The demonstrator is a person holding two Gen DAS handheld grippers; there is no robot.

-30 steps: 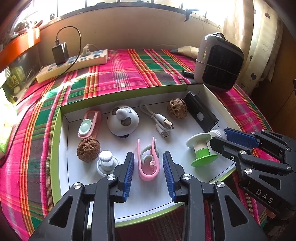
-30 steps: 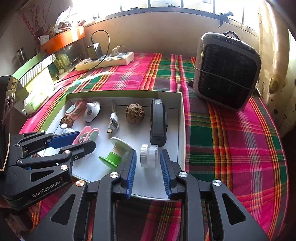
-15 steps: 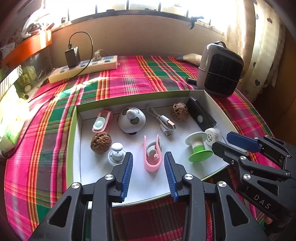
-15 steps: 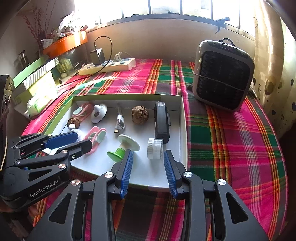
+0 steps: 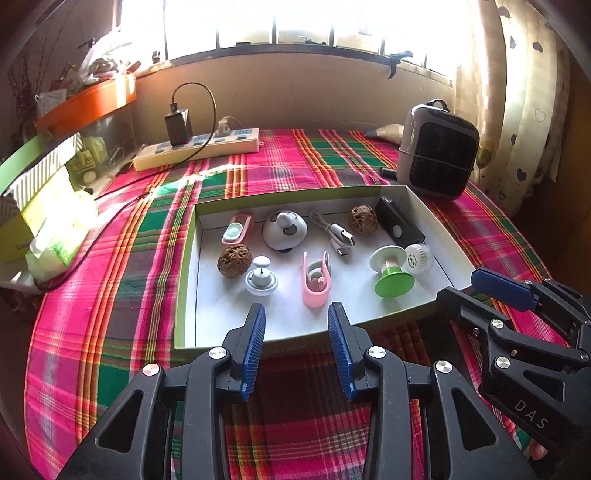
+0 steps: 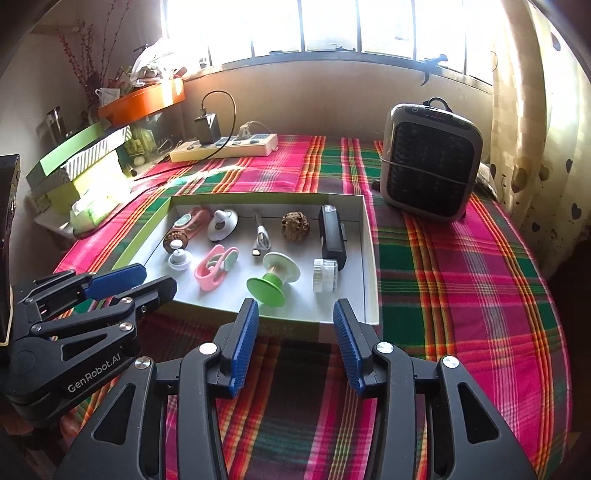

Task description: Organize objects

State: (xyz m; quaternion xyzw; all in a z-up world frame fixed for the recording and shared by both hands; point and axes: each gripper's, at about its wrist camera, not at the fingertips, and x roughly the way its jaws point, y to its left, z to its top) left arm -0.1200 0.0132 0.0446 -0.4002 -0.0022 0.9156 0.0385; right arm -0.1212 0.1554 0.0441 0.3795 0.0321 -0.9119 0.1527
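Your tablecloth (image 5: 122,266) is woven plaid cloth, matt. On it sits the tray (image 5: 186,258), which looks like smooth cardboard, white inside. In the tray, the two walnuts (image 5: 233,260) are rough and pitted; beside them the green spool (image 5: 391,273) and pink clip (image 5: 316,284) are smooth plastic. Behind the tray, the heater (image 6: 430,162) has a glossy plastic shell. Your gripper fingers (image 5: 255,343) carry ribbed blue pads.

Sunlit barred window (image 6: 332,26), heart-print curtain (image 6: 535,110)
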